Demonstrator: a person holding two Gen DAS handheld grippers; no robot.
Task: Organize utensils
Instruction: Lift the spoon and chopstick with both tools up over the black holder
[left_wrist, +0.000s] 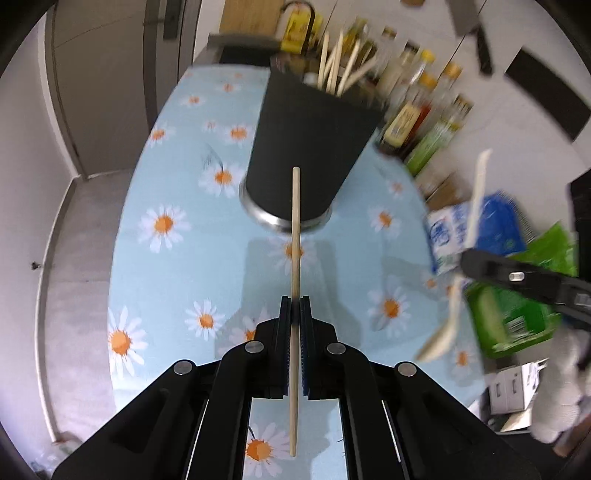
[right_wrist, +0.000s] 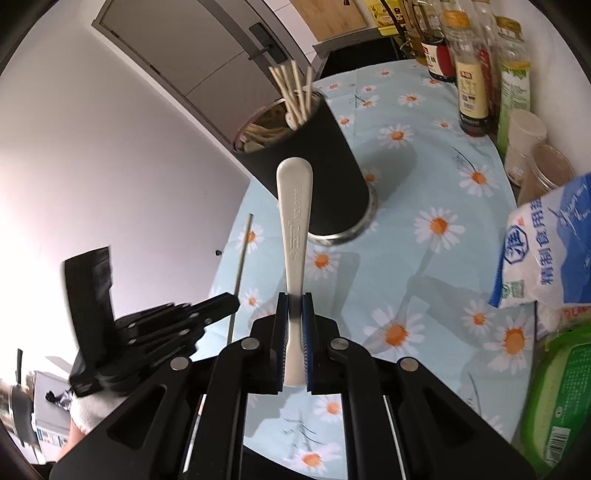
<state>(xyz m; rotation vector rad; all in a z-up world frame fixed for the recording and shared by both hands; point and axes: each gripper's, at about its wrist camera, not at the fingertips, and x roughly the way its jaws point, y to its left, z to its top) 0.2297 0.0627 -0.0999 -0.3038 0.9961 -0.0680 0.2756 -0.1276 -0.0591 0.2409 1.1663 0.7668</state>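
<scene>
Chopstick (left_wrist: 295, 236) between left hand-held gripper (left_wrist: 295, 306) pads

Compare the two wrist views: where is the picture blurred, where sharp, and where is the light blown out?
Left wrist view: the chopstick in the left gripper is sharp, while the black holder and bottles smear. Right wrist view: the spoon is crisp, the wall glares white at left, and straight edges bow.
</scene>
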